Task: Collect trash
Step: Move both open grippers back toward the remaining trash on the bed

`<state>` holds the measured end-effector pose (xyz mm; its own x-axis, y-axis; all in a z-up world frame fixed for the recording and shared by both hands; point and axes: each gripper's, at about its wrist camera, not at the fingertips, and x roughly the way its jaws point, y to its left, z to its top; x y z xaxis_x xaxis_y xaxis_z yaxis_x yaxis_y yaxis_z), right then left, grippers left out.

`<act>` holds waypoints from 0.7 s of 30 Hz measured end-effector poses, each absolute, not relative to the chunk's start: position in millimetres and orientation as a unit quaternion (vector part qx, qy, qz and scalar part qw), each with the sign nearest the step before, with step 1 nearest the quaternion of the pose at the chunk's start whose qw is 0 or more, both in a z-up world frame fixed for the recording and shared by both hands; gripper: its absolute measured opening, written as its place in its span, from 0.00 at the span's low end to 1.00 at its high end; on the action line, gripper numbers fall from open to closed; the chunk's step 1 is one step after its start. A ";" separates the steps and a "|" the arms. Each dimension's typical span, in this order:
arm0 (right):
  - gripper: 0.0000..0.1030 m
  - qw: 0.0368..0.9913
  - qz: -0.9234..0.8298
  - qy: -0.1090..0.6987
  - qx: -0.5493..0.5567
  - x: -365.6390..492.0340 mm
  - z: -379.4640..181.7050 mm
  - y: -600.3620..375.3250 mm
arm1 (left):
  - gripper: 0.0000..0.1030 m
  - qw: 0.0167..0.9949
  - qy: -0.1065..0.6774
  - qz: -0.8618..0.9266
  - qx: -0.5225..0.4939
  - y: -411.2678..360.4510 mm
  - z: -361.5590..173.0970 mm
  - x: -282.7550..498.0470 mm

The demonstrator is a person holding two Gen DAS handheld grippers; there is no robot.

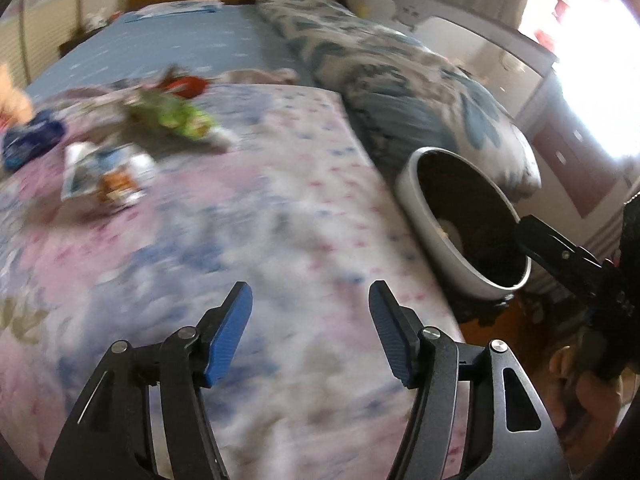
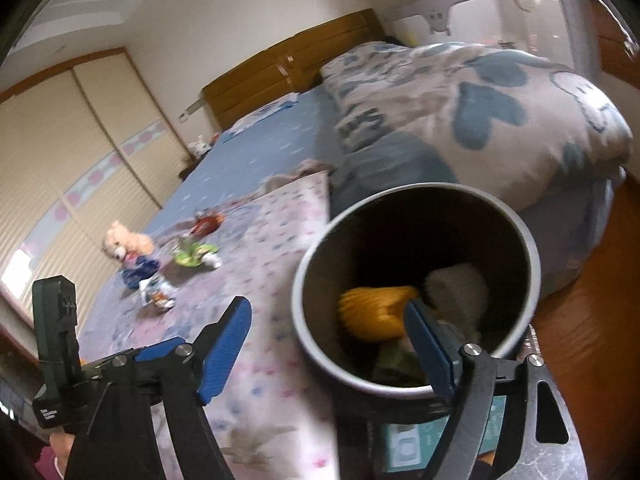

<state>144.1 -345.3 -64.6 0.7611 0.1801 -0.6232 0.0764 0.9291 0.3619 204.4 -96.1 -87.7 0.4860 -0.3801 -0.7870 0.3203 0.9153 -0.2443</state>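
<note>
Grey bin [image 2: 416, 288], already holding trash, stands at the bed's [image 1: 280, 216] edge just before the right hand-held gripper [image 2: 328, 340], while wrappers [image 1: 108, 172] lie farther up the bed, nearer the left hand-held gripper [image 1: 310, 336]; both are open and empty.

Daylight flooded in from a window [image 1: 592, 60] at the upper right of the left wrist view, blown out to white glare. The room was otherwise evenly bright, with soft shadows. Motion blur smeared the bed [image 1: 240, 216] and the wrappers [image 1: 108, 176] near its left edge. Both views bulged as fisheye, with dark vignetted corners. The bin [image 2: 416, 280] interior lay in shadow.
</note>
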 end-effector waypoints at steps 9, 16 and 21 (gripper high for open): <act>0.79 0.915 0.078 0.358 0.168 165.7 -69.7 -292.0 | 0.62 0.872 0.465 -0.138 -0.068 -18.7 -94.3 204.9; 0.81 0.907 0.115 0.374 0.157 189.0 -77.9 -261.7 | 0.68 0.875 0.464 -0.109 -0.085 12.3 -95.1 217.7; 0.84 0.905 0.131 0.377 0.147 209.1 -79.9 -249.1 | 0.75 0.877 0.462 -0.096 -0.089 20.2 -95.4 236.5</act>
<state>209.1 -249.1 -79.9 0.6807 0.3486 -0.6444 -0.1269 0.9223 0.3649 236.5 20.2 -95.4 0.5547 -0.2512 -0.7932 0.0871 0.9656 -0.2448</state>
